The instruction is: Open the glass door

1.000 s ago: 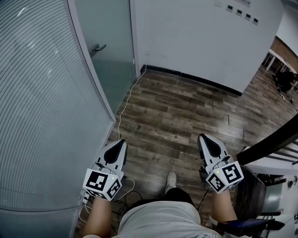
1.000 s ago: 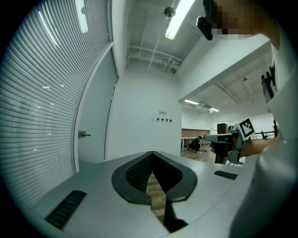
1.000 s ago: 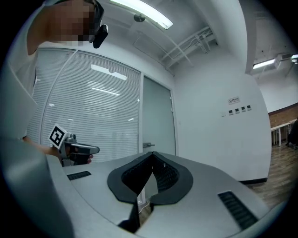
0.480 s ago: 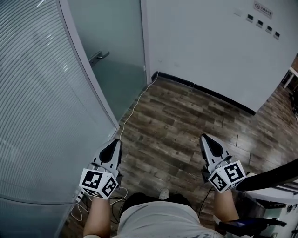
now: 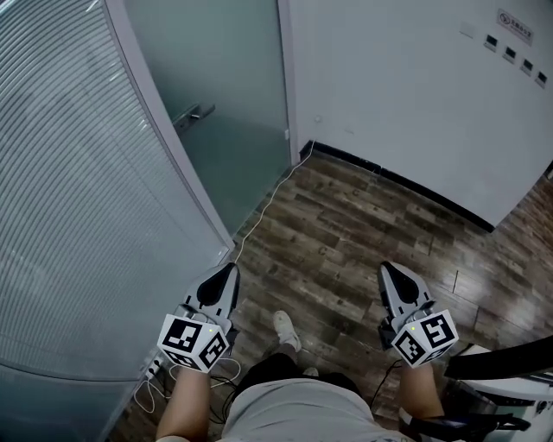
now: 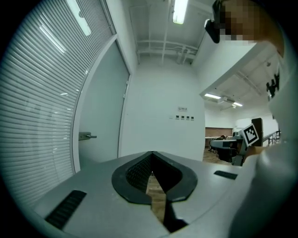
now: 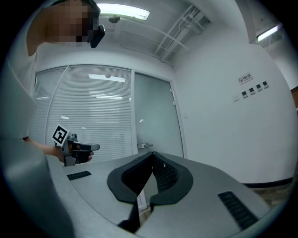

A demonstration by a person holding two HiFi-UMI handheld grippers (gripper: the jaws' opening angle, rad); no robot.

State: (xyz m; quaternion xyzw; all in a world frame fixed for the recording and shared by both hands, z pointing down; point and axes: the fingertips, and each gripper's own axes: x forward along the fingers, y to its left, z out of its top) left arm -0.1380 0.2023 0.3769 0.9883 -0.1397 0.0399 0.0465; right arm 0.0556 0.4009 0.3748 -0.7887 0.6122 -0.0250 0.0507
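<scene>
left gripper (image 5: 226, 274), right gripper (image 5: 389, 274): closed, empty | shoe (image 5: 286, 331): head view only | ceiling lamp (image 6: 179, 11): gripper views only

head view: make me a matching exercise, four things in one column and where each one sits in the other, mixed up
Things:
1. silver metal lever handle
2. thin white cable
3. white shoe
4. black skirting strip

Places:
a. along the foot of the white wall
b. on the brown wood plank floor, low in the middle of the view
c. on the frosted glass door
d. trailing over the floor from the door's corner toward the lower left

Pairs: 1-c, 2-d, 3-b, 4-a
</scene>
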